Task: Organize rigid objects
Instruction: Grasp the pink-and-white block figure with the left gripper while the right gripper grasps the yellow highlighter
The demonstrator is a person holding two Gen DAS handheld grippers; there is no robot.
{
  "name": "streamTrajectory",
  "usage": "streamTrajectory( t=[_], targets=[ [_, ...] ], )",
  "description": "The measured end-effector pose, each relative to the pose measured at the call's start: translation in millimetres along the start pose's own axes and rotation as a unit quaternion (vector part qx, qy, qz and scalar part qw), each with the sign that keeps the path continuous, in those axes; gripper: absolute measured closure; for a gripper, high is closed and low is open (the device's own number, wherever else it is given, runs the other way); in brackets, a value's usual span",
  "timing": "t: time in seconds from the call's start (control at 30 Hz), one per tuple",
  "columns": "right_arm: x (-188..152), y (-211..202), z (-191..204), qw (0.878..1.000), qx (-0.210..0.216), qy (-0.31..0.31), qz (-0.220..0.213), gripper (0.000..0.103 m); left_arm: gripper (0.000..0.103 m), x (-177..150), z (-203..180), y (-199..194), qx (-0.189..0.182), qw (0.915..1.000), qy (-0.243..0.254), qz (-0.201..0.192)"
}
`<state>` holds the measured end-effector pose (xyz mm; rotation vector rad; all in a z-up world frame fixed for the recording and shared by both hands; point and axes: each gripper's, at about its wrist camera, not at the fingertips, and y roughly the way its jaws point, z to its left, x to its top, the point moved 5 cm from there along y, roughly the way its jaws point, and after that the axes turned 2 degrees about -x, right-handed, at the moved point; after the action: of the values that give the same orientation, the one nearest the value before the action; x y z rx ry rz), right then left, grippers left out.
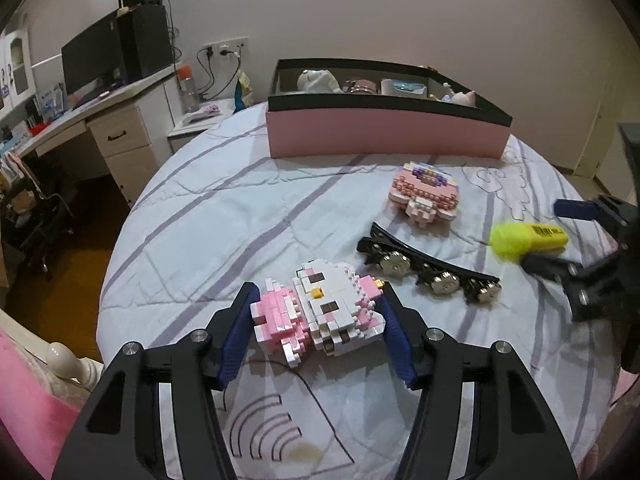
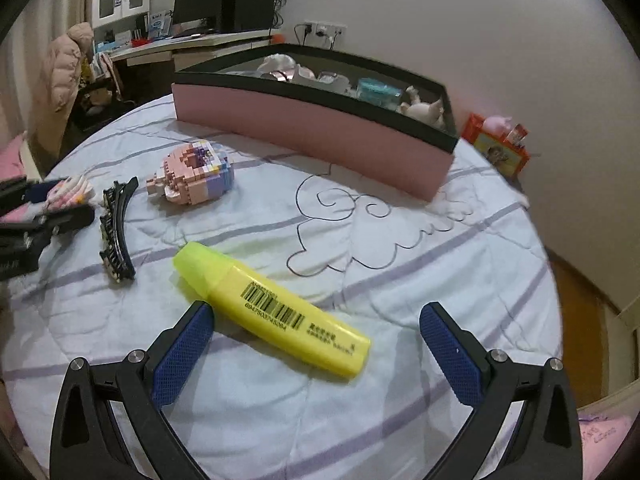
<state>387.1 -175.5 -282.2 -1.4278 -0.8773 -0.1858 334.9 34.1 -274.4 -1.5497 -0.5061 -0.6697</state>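
Observation:
A pink and white brick cat figure (image 1: 320,312) lies on the bed, and my left gripper (image 1: 318,324) is shut on it, pads against both sides. A yellow highlighter (image 2: 272,310) lies on the quilt between the fingers of my right gripper (image 2: 316,344), which is open around it. A second pink brick figure (image 1: 426,196) (image 2: 192,178) and a black hair clip (image 1: 428,270) (image 2: 116,232) lie in between. A pink box with a black rim (image 1: 384,134) (image 2: 312,128) stands at the back with several items inside.
The bed has a pale blue striped quilt (image 1: 240,216). A desk with a monitor (image 1: 96,60) stands at the far left, with a chair (image 1: 36,216) below. A red box with toys (image 2: 500,144) sits beyond the bed's right edge. Wooden floor shows around the bed.

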Motion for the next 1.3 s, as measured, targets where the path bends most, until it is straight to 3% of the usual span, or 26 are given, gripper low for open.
streamTrajectory(
  t=[0.07,0.1,0.13,0.3,0.47,0.5,0.7,0.97,1.03,1.3],
  targets=[
    [2.8,2.9,-4.5,1.000,0.018,0.020,0.005,0.017,0.043,-1.5,-1.1,-1.3,0.000,1.0000,0.001,-0.001],
    [5.2,2.9,-7.0,0.999,0.023,0.033,0.002,0.039,0.043,-2.1,-1.6,-0.6,-0.002,1.0000,0.002,0.003],
    [7.2,2.7,-8.5,0.999,0.022,0.040,-0.001,0.052,0.043,-2.1,-1.9,0.0,-0.001,1.0000,0.003,0.003],
    [10.7,3.0,-14.2,0.995,0.004,0.102,0.007,0.069,0.043,-3.0,-0.7,2.0,-0.002,1.0000,-0.006,0.002],
    [6.7,-3.3,-6.9,0.985,0.007,0.173,0.003,0.071,0.041,-4.3,-0.6,4.3,0.004,1.0000,-0.008,-0.002],
    [6.5,-2.3,-3.5,0.985,0.019,0.171,0.005,0.071,0.041,-4.3,-0.3,4.6,0.003,1.0000,-0.009,-0.002],
    [-0.5,-5.2,3.1,0.990,0.004,0.141,-0.002,0.071,0.041,-4.4,0.1,5.4,-0.001,0.9999,-0.011,-0.003],
    [3.6,-2.3,12.4,0.994,-0.038,0.102,0.005,0.071,0.043,-2.7,1.8,5.3,-0.007,0.9998,-0.015,-0.006],
    [3.2,-4.1,10.8,0.994,-0.033,0.107,0.000,0.076,0.043,-2.0,1.2,2.6,-0.010,0.9997,-0.016,-0.013],
    [4.1,-17.5,6.4,0.990,0.006,0.138,-0.038,0.076,0.043,5.8,-4.5,-11.4,-0.021,0.9991,-0.016,-0.034]
  ],
)
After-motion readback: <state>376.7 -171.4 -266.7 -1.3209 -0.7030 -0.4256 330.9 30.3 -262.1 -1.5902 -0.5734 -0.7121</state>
